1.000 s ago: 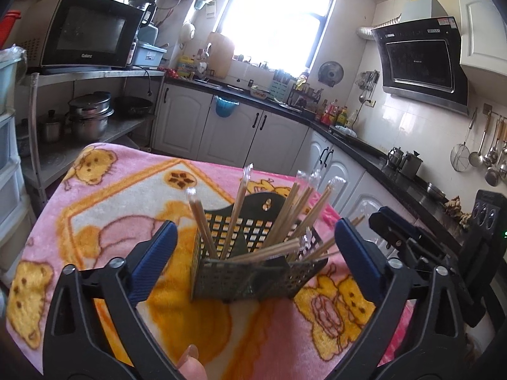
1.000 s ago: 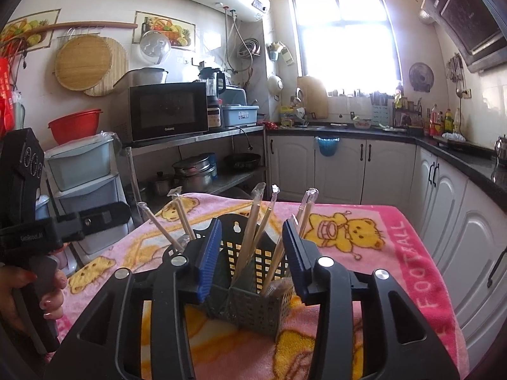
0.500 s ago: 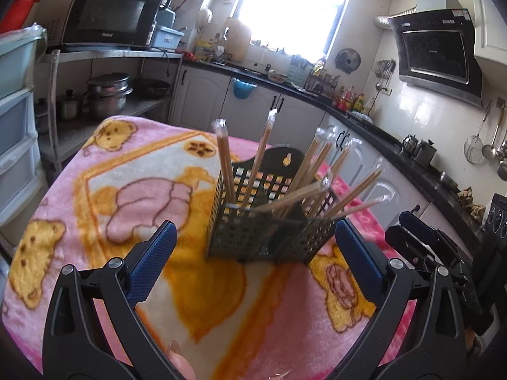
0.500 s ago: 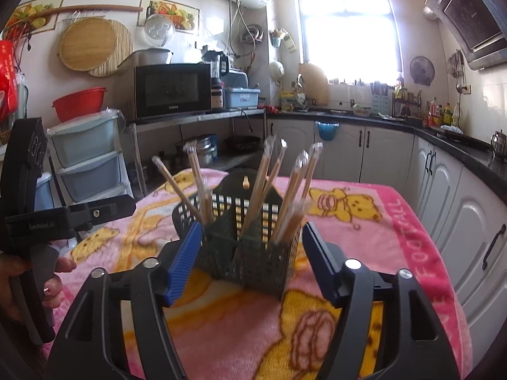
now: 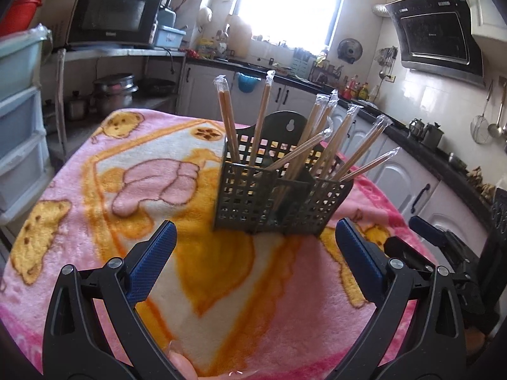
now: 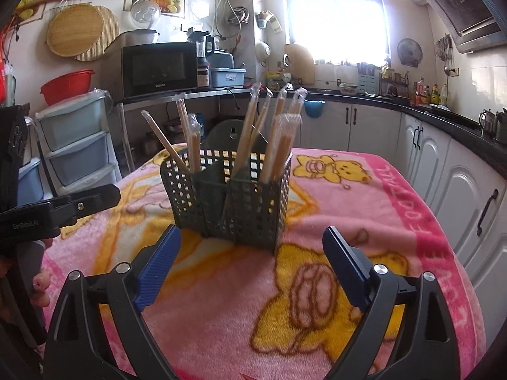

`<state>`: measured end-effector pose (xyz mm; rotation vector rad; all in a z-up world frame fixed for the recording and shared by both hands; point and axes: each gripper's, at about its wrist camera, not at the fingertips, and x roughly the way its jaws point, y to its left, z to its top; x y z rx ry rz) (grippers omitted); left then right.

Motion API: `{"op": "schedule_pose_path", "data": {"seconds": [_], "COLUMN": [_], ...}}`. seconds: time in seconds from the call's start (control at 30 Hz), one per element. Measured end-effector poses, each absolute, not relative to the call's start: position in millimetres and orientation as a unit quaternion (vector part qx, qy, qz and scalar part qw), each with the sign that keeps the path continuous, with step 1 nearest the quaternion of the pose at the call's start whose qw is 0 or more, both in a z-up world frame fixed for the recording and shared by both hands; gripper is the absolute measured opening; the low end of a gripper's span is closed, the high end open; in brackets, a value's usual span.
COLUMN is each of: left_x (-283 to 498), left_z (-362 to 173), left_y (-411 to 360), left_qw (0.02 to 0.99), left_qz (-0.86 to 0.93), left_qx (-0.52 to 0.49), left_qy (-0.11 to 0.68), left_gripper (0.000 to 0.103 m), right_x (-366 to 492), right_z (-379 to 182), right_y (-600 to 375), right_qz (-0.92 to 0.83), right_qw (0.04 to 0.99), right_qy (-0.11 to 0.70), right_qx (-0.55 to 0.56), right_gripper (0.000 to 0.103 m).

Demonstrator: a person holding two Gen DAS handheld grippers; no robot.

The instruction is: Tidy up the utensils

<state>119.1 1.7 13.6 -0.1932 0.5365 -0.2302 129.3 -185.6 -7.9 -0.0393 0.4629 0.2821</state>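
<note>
**Wrapped chopsticks all in the basket, both grippers clear of it**

The chopsticks (image 5: 320,145), each pair in a clear plastic sleeve, stand fanned in the dark green lattice utensil basket (image 5: 279,202), which sits on the pink cartoon blanket (image 5: 95,190) covering the table, a little beyond both grippers. No loose chopstick shows on the blanket in either view.

Taken from the left: the left gripper (image 5: 253,261) has its blue-padded jaws spread wide with nothing between them; only blanket lies in the gap, and the basket is ahead of the tips, not touching. A fingertip of the person shows at the bottom edge. The right gripper (image 6: 252,261) is opening, its jaws already wide, and nothing is between them either; the basket stands just past its tips.

By the look of it, the sorting step is over or nearly so, and the basket has been let go. The next move probably calls for little more than drawing both grippers away without knocking the leaning sticks, or finding any utensil out of view.

Readable writing, left to right in the right wrist view: "GenRobot.AI" on the left gripper's body (image 6: 28,221), a "Galanz" mark on the microwave (image 6: 158,66), and "FOOTBALL" along the blanket's pink border.
</note>
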Motion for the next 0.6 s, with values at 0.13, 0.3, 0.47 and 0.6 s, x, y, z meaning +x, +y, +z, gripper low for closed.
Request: {"op": "schedule_pose_path", "data": {"seconds": [0.13, 0.3, 0.47, 0.6], "left_x": [113, 107, 102, 99], "left_z": [8, 1, -8, -11], "left_y": [0, -2, -7, -9], "left_qw": [0.957, 0.959, 0.962, 0.965], "left_qz": [-0.108, -0.111, -0.114, -0.113], "left_qx": [-0.087, -0.084, -0.077, -0.073], "left_qy": [0.255, 0.245, 0.237, 0.227], "left_gripper": [0.093, 0.093, 0.093, 0.093], "right_x": [124, 117, 109, 101], "right_z": [-16, -23, -29, -28], "right_y": [-188, -190, -190, -189], "right_qz": [0.132, 0.121, 0.119, 0.119], "right_qw": [0.963, 0.966, 0.969, 0.973], "right_qy": [0.232, 0.228, 0.215, 0.196], "right_qx": [-0.018, -0.019, -0.020, -0.027], "right_gripper": [0.091, 0.091, 0.093, 0.094]}}
